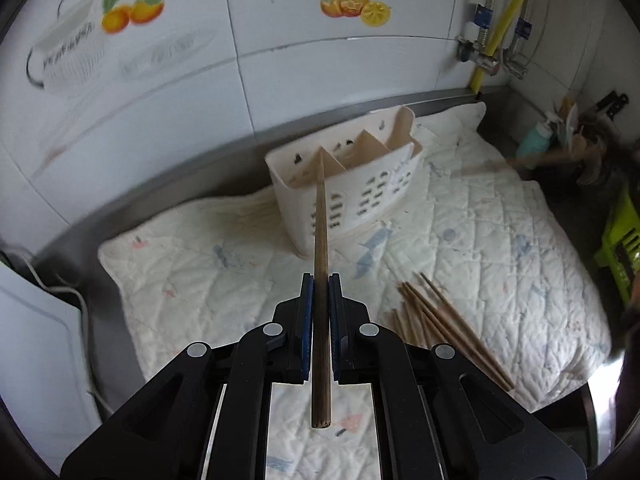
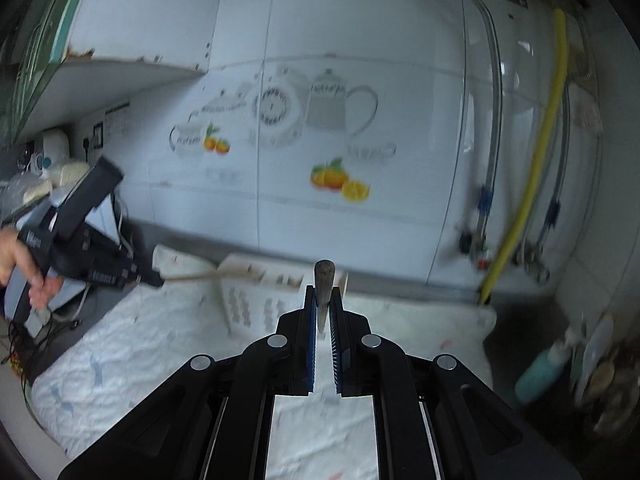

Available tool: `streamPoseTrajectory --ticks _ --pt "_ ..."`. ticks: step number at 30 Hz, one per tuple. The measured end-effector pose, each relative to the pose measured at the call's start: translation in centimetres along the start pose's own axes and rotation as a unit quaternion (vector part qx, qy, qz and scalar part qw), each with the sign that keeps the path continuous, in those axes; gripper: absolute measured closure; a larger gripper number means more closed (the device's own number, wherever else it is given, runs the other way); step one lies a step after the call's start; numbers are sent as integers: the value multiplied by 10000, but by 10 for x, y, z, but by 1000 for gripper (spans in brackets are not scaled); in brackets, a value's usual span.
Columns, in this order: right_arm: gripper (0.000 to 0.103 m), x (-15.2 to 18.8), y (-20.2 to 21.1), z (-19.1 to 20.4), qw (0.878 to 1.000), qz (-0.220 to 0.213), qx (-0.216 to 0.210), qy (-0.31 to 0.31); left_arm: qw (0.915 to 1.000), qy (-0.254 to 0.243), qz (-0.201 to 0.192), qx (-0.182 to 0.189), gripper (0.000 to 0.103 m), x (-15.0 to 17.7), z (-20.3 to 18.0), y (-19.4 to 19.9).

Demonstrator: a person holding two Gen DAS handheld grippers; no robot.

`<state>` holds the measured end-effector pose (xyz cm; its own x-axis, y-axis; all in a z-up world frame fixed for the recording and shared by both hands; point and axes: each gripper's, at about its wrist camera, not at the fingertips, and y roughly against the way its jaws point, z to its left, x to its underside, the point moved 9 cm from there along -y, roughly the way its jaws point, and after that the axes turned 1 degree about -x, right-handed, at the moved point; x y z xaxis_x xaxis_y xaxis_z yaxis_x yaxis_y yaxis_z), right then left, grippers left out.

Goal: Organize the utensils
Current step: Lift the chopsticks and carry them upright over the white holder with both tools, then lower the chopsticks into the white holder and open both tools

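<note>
My left gripper (image 1: 320,280) is shut on a brown wooden chopstick (image 1: 321,240) that points forward, its tip at the left compartment of the white slotted utensil caddy (image 1: 360,196). A pile of several chopsticks (image 1: 444,320) lies on the quilted mat (image 1: 200,264) to the right. My right gripper (image 2: 323,292) is shut on another chopstick (image 2: 323,280), seen end-on, raised above the mat. That chopstick shows blurred at the right of the left wrist view (image 1: 532,160). The caddy (image 2: 256,292) and the left gripper (image 2: 158,280) with its chopstick show in the right wrist view.
White tiled wall with fruit decals behind. A steel counter edge (image 1: 224,160) runs behind the mat. A yellow hose (image 1: 508,12) and valves are at the far right corner, with a teal bottle (image 1: 536,140), a green basket (image 1: 620,248) and a white appliance (image 1: 36,344) at left.
</note>
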<state>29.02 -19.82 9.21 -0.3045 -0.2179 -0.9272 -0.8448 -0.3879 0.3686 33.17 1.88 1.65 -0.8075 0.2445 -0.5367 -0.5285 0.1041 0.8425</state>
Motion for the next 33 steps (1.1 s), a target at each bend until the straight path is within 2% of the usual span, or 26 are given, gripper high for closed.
streamPoseTrajectory --ticks 6,8,15,19,33 --pt "97 -42 -30 -13 9998 -116 -83 -131 9997 -74 -10 -246 97 -27 8 4" --pt "97 -46 -48 -15 9998 -22 -107 -172 9998 30 -109 -191 97 -37 11 5" --pt "97 -32 -101 -17 9983 552 -37 -176 9987 270 -428 31 97 -68 12 -1" --pt "97 -26 -112 -20 9973 688 -76 -235 9985 243 -477 128 97 -75 6 -6" --pt "97 -12 -161 -13 9928 1195 -63 -60 9948 809 -550 288 97 -109 20 -44"
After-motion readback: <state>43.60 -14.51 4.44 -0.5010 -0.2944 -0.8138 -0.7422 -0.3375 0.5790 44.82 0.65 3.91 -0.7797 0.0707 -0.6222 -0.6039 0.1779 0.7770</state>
